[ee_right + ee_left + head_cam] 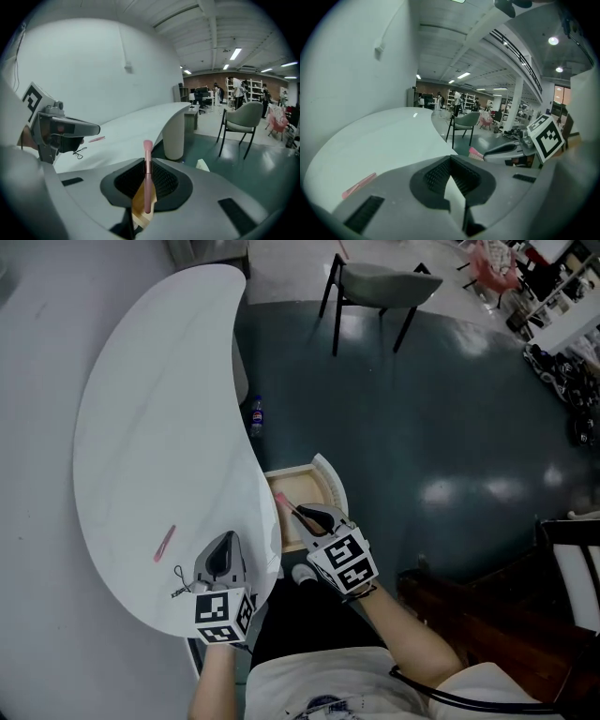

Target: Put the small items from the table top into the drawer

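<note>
Head view: right claw clamped on a pink brush just over the open drawer, left claw above the table beside the drawer. Left gripper view: closed tight on nothing, a pink stick lying on the table farther from the drawer. Right gripper view: brush pinched mid-handle; best lowered inside the drawer walls before loosening, to avoid a bounce out.

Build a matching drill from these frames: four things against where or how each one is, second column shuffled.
Things:
1. pink brush
2. pink stick
3. bottle
4. left gripper

States:
A. standing on the floor beside the table
B. shut, nothing held
C. lying loose on the table top
D. clamped in the right gripper

Pairs: 1-D, 2-C, 3-A, 4-B.
</note>
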Motion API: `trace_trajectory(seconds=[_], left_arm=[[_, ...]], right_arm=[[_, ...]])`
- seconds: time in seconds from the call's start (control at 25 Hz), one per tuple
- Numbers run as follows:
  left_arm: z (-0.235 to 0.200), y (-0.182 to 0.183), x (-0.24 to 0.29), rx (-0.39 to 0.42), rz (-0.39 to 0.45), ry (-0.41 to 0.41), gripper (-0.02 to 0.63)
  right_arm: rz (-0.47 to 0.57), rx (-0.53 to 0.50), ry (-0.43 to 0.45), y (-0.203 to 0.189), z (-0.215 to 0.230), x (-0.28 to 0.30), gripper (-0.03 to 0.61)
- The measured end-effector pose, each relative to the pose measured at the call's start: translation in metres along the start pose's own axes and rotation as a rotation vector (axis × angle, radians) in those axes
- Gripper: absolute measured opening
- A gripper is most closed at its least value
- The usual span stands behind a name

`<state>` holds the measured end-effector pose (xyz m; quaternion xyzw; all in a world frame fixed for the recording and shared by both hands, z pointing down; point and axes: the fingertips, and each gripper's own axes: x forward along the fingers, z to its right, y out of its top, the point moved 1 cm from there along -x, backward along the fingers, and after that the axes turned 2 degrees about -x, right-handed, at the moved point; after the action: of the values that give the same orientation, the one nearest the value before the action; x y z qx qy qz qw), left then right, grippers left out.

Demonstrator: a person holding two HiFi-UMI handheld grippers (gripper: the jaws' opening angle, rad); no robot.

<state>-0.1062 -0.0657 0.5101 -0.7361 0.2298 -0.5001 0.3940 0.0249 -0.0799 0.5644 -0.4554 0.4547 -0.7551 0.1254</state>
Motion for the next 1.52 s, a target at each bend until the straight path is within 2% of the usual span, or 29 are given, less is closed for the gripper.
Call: trace_trajectory(seconds=[0.2, 0.76, 1.2, 1.52], left_arm=[[0.006, 0.001, 0.028, 0.051, -0.032, -0.058, 0.02], [0.008, -0.002, 0.089, 0.148, -0.08, -0.186, 0.02], [0.004, -0.003, 0.116, 0.224, -0.099, -0.233, 0.02], [0.007, -0.001, 0.123, 0.24, -0.108, -0.246, 0.02]], right_arm=[[-0.027, 0.157, -0.117, -0.018, 0.019, 0.006, 0.06], [-0.034, 0.273, -0.314, -0.049, 0.049, 0.034, 0.06], [-0.101, 0.357, -0.38, -0.082, 0.062, 0.064, 0.06], [-0.137, 0.42, -0.406, -0.109, 0.071, 0.089, 0.06]])
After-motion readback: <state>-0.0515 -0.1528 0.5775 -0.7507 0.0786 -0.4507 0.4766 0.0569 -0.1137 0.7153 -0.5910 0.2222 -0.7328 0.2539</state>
